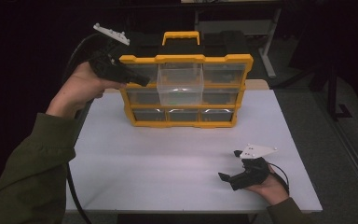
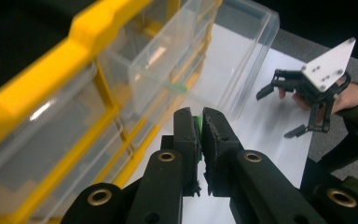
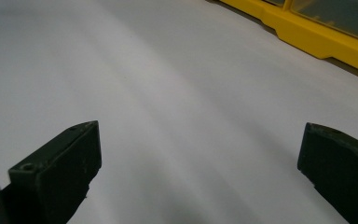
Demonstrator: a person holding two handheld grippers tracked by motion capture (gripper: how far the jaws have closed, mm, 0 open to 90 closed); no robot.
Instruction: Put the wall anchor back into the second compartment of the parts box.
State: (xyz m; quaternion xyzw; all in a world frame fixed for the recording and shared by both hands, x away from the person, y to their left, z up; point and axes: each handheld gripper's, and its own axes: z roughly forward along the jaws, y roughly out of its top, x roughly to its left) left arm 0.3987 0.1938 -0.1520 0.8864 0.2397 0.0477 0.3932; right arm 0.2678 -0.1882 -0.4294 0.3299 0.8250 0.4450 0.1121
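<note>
Left gripper (image 2: 198, 122) pinches small green piece (image 2: 197, 125), raised beside organizer (image 1: 186, 91). We judge drop into pulled-out clear drawer (image 1: 180, 84) is next — centre over opening, lower inside walls, then release. Right gripper (image 1: 230, 165) spread wide, idle on table (image 1: 168, 158) — keep clear.

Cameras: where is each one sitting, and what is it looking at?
High view: above the person's side, looking down on the table and cabinet; both forearms and tongs show.
Left gripper view: on the left tongs, facing the pulled-out drawer; its jaws pinch a green piece.
Right gripper view: on the right tongs, low over the table; jaws wide apart.
Shared: the yellow cabinet; the right tongs show in the left gripper view too.
</note>
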